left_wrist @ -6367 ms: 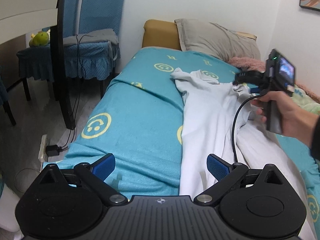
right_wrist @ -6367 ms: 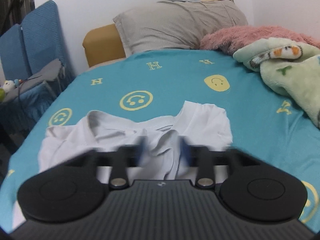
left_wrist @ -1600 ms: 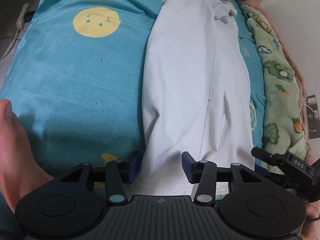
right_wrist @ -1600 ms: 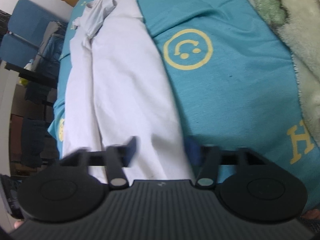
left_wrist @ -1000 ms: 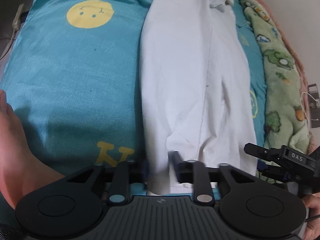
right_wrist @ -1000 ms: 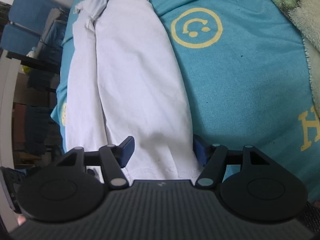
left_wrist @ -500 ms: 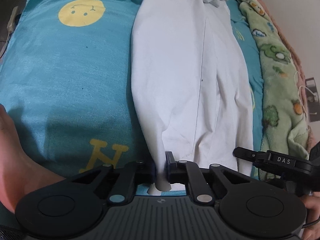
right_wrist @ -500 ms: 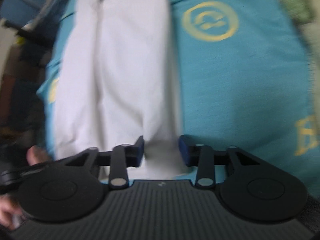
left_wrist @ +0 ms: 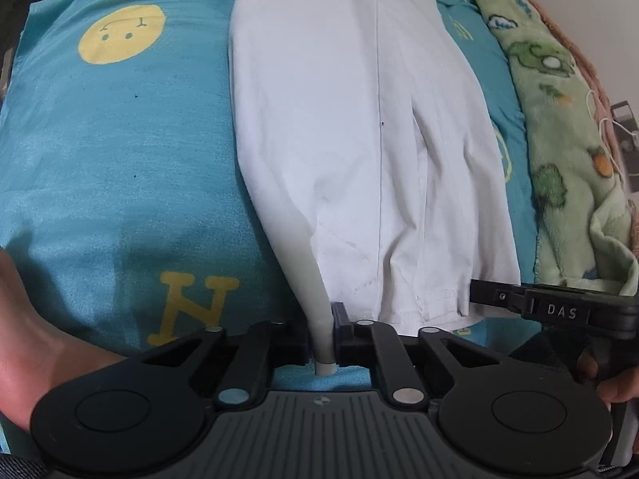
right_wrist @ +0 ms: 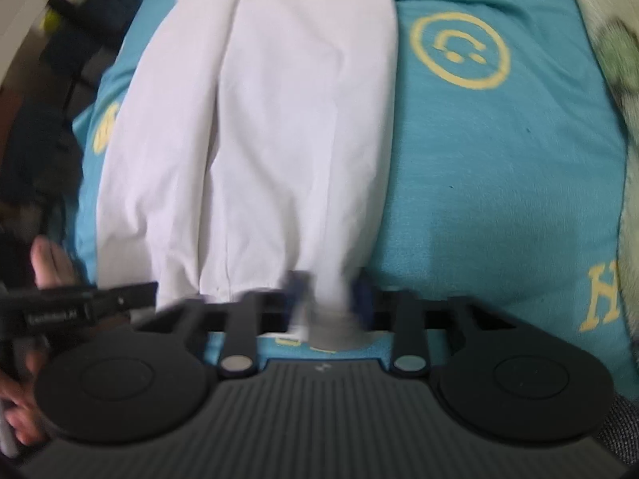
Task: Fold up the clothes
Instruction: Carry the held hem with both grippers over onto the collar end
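Teal smiley-print bedsheet [left_wrist: 120, 151] carries a white shirt [left_wrist: 351, 119] lying lengthwise, green fleece blanket [left_wrist: 559, 151] beside it. Left gripper [left_wrist: 322, 337] clamps the hem's left corner; right gripper [right_wrist: 326, 311], blurred, pinches the right corner.

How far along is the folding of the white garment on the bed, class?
Done: the long white cotton garment lies as a narrow strip along the teal smiley-print bedsheet, its sides apparently folded in. In hand: the left gripper pinches the near left corner, and the right gripper closes on the near right corner, though that view is blurred. Left: folding the strip lengthwise toward the far end.
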`<state>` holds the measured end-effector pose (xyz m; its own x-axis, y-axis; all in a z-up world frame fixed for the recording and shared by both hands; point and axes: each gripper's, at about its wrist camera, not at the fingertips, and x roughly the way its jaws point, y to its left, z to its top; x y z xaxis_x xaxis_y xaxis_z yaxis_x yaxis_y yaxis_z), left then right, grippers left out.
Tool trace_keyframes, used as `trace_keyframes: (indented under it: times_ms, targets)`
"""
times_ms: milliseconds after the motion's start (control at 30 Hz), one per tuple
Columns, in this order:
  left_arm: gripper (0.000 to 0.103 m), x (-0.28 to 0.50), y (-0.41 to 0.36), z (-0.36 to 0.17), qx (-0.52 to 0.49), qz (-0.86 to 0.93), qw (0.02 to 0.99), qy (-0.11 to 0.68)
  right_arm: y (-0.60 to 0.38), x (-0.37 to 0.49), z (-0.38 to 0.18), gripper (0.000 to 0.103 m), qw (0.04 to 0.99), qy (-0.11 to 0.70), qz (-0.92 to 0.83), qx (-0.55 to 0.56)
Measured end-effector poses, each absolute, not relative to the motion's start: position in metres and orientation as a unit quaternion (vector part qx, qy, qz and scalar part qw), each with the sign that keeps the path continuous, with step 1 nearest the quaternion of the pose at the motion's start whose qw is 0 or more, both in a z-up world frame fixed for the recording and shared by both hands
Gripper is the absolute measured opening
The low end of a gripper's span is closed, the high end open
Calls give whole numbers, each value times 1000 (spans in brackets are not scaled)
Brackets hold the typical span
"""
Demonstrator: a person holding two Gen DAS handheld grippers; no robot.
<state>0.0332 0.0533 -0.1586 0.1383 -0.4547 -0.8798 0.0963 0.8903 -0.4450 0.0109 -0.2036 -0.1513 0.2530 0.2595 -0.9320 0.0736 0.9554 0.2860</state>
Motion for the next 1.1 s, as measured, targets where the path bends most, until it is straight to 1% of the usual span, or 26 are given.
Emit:
trace_keyframes:
  times_ms: [33,133,333,467,600,700,800,1000,1100]
  targets:
    - [7,34,52,-157,-147,-190,742,625,-202,11,-148,9,785,603,62,129]
    - [6,30,60,-138,-186,-211,755,592,-203,8,-128,8,806,571,79,134]
    - [5,27,86,-88,-298,-215,769,523,-226,8,-57,8,836,497,88,214]
    - [5,29,103,-21,-332,-212,793,465,-250,4,3,8,858,438,90,252]
    - [5,21,106,50,-333,-211,818,419,-271,-2,59,8,875,380,93,284]
    - [5,-1,111,77,-330,-210,832,393,-270,-16,78,7,884,358,100,283]
    - [5,-29,116,75,-338,-206,831,392,-264,-37,73,8,889,349,108,278]
    - [5,-90,117,7,-346,-193,819,414,-254,-104,22,8,875,363,122,295]
    - [5,-101,120,-18,-358,-181,812,424,-251,-126,-2,7,870,366,122,307]
